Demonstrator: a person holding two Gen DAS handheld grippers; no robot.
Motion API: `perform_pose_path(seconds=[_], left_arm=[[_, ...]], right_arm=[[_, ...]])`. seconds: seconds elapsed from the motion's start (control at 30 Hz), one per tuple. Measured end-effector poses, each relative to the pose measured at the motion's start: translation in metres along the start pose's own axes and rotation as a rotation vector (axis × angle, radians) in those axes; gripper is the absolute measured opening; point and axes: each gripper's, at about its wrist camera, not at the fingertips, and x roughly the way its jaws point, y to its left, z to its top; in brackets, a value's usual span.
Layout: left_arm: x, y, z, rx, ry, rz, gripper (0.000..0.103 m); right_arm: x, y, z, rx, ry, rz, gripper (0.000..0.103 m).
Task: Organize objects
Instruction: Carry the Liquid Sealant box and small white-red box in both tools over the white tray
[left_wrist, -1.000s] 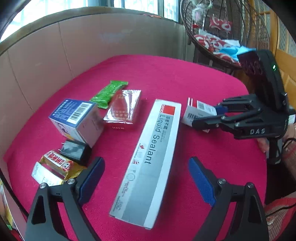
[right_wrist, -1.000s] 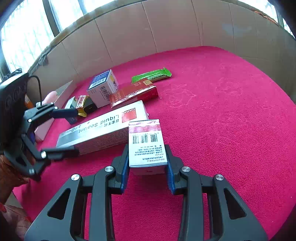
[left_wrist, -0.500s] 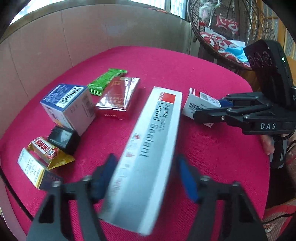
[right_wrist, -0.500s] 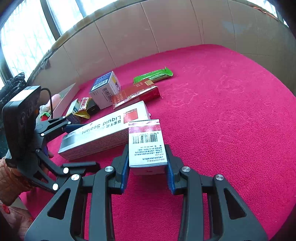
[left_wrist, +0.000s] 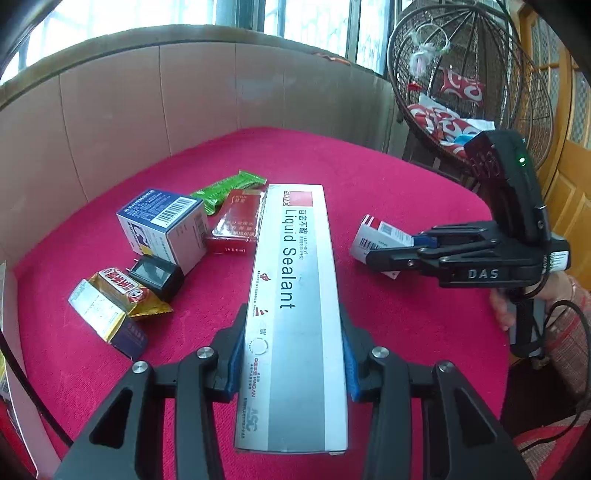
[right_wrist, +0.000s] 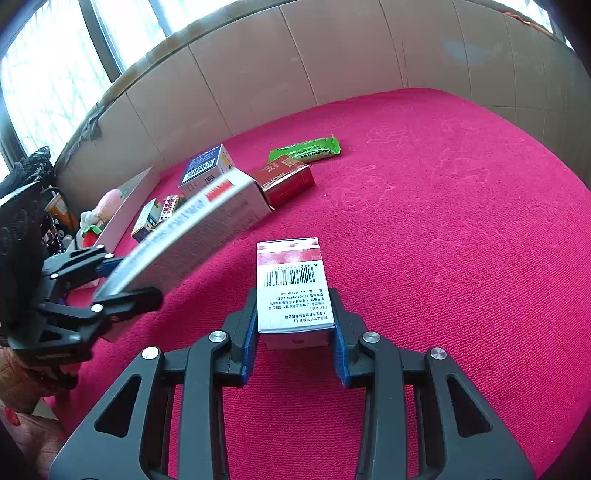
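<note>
Silver sealant box (left_wrist: 295, 302) pinched near its end by my left gripper (left_wrist: 291, 362), jaws just closed on it, far end raised off red cloth (right_wrist: 443, 258). Lift level; long overhang may sag. My right gripper (right_wrist: 295, 354) clamps small box (right_wrist: 291, 291).

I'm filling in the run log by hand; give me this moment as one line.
left gripper: jaws just closed, shut on Liquid Sealant box, near end raised | right gripper: shut on small barcode box | surface: red cloth
</note>
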Motion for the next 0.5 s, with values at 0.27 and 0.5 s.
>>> perform_pose_path(seconds=[0.27,0.5], left_arm=[[-0.026,-0.002,0.004,-0.024,-0.076,0.016,0.042],[-0.052,0.001,0.004,-0.036,-0.157,0.041,0.042]], right_arm=[[-0.012,0.007,0.003,0.016,-0.058,-0.041,0.033],[-0.032,0.035,0.016,-0.041,-0.143,-0.041,0.033]])
